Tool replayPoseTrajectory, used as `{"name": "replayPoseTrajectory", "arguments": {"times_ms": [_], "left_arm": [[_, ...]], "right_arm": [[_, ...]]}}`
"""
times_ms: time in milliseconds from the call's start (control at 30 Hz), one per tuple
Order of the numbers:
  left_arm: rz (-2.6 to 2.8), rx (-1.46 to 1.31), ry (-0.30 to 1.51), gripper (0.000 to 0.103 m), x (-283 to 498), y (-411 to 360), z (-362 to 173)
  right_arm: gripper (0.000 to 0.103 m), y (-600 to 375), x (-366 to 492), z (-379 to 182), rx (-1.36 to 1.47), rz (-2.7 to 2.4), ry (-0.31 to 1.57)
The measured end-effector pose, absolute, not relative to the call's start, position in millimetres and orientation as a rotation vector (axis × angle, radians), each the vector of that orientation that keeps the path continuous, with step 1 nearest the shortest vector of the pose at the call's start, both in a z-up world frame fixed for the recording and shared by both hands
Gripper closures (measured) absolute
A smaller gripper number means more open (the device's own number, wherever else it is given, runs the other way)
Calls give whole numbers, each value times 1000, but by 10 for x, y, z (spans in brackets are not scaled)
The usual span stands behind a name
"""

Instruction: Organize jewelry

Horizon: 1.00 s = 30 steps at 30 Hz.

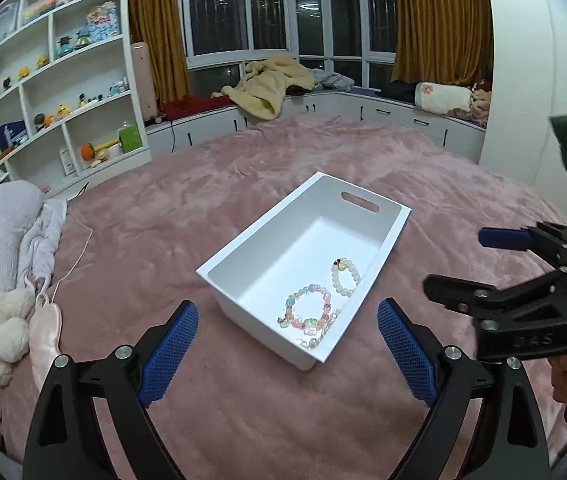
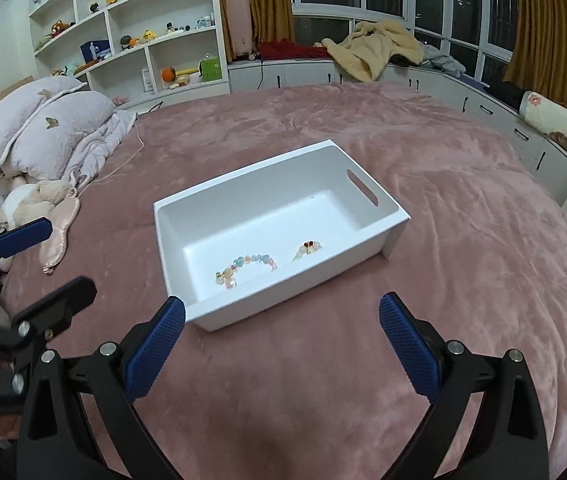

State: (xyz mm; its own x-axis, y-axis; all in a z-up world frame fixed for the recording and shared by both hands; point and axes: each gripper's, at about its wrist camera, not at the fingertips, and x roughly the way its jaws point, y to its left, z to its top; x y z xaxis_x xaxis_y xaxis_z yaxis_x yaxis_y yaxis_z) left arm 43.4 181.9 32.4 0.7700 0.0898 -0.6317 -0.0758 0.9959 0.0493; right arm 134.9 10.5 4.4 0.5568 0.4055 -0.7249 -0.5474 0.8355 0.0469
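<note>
A white plastic bin (image 1: 239, 248) with a handle slot sits on the pink bed cover; it also shows in the right wrist view (image 2: 283, 296). Inside lie a pastel bead bracelet (image 1: 308, 307), a white bead bracelet (image 1: 346, 276) and a small clear chain piece (image 1: 317, 339). In the right wrist view the pastel bracelet (image 2: 243, 266) and the white bracelet (image 2: 307, 249) are partly hidden by the near wall. My left gripper (image 1: 285, 354) is open and empty, just in front of the bin. My right gripper (image 2: 281, 354) is open and empty, also in front of the bin.
The pink bed cover (image 1: 243, 420) spreads all around the bin. Pillows and a quilt (image 2: 43, 132), plush toys and a pink sleep mask (image 2: 61, 228) lie at the bed's left. White shelves (image 1: 43, 80) and a window seat with clothes (image 1: 271, 84) stand beyond.
</note>
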Motion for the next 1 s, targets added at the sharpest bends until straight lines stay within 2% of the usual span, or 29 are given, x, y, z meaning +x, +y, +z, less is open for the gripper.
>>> {"name": "replayPoseTrajectory", "arguments": {"times_ms": [400,1000], "left_arm": [[125,60,668,11,-88,1611,336],[127,64,714,11,-34,1506,189]], "right_arm": [[10,-149,775,177,-180,541,790],[11,-243,604,19,-144,525,824]]}}
